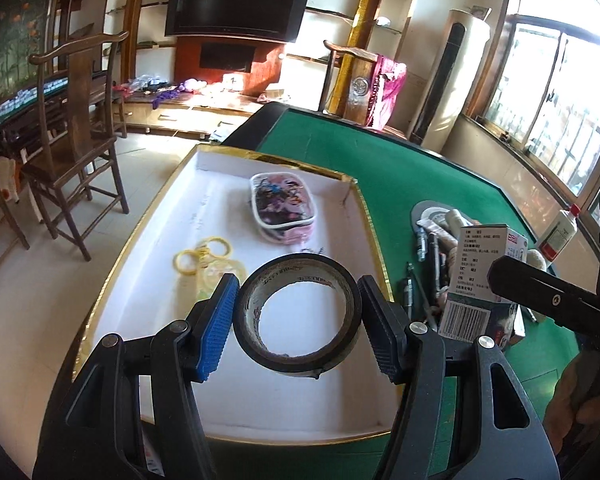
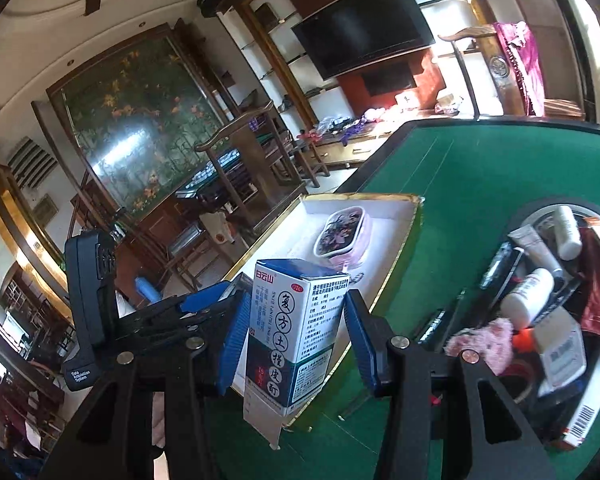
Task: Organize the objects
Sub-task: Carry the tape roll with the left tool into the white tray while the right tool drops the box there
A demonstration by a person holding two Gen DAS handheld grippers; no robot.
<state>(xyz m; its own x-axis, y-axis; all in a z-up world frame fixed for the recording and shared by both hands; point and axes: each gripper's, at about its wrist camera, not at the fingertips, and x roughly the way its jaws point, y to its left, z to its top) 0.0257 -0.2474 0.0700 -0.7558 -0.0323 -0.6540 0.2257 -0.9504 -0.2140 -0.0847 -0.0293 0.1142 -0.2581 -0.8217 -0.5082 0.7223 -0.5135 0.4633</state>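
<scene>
Nearest, the left gripper [image 1: 298, 320] is clamped on a roll of black tape [image 1: 298, 314], its blue pads pressing the roll's outer sides so the open ring faces the camera. It hangs over a shallow white tray with gold edging [image 1: 374, 240] that sits on a green felt table [image 1: 420, 160], probably so the roll can be set down inside. Beside it, the right gripper [image 2: 296, 336] holds an upright blue-and-white medicine box [image 2: 296, 320] by its narrow sides, above the tray's near gold edge, likely bound for the same tray. Further in, the tray already contains yellow rings [image 1: 204, 256] and a pink printed pouch [image 1: 284, 210], which suggests it is the collecting place. To the right on the felt lies the unsorted pile [image 2: 548, 292] of tubes, small bottles and pens. Beyond the table stand a wooden chair [image 1: 76, 152] and a wall-mounted television [image 1: 238, 2].
</scene>
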